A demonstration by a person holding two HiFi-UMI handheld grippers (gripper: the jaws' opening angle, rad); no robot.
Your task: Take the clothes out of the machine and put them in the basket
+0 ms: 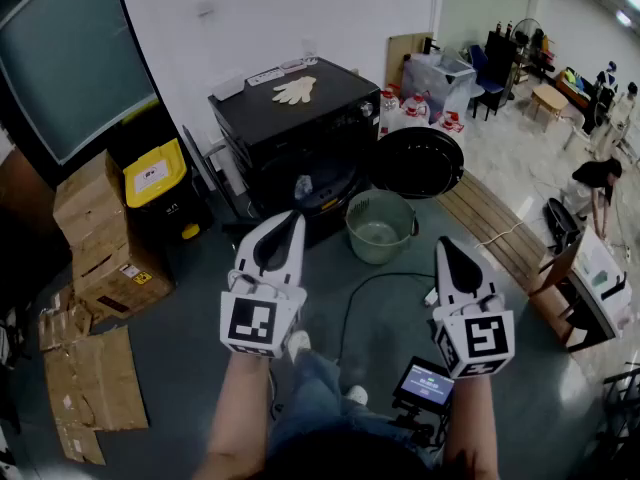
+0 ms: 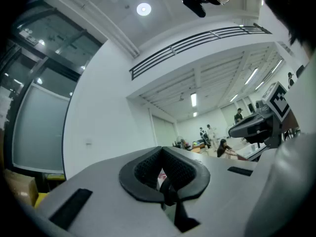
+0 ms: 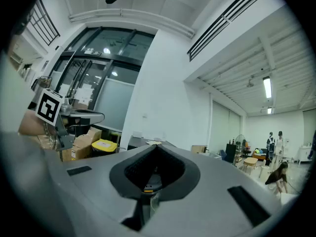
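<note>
The black washing machine [image 1: 300,128] stands ahead on the floor with its round door [image 1: 418,161] swung open to the right. A pale bit of cloth [image 1: 303,186] shows in the drum opening. A green basket [image 1: 380,226] sits on the floor just in front of the door and looks empty. My left gripper [image 1: 290,218] [image 2: 160,149] is shut with nothing in it, held short of the drum. My right gripper [image 1: 445,243] [image 3: 157,147] is also shut and empty, to the right of the basket. Both point level toward the machine.
A pale glove [image 1: 295,90] lies on top of the machine. Cardboard boxes [image 1: 100,228] and a yellow-lidded bin [image 1: 155,173] stand to the left, with flattened cardboard [image 1: 90,388] on the floor. A cable [image 1: 360,288] and a small screen [image 1: 425,383] lie near my feet. Wooden planks [image 1: 490,218] lie at the right.
</note>
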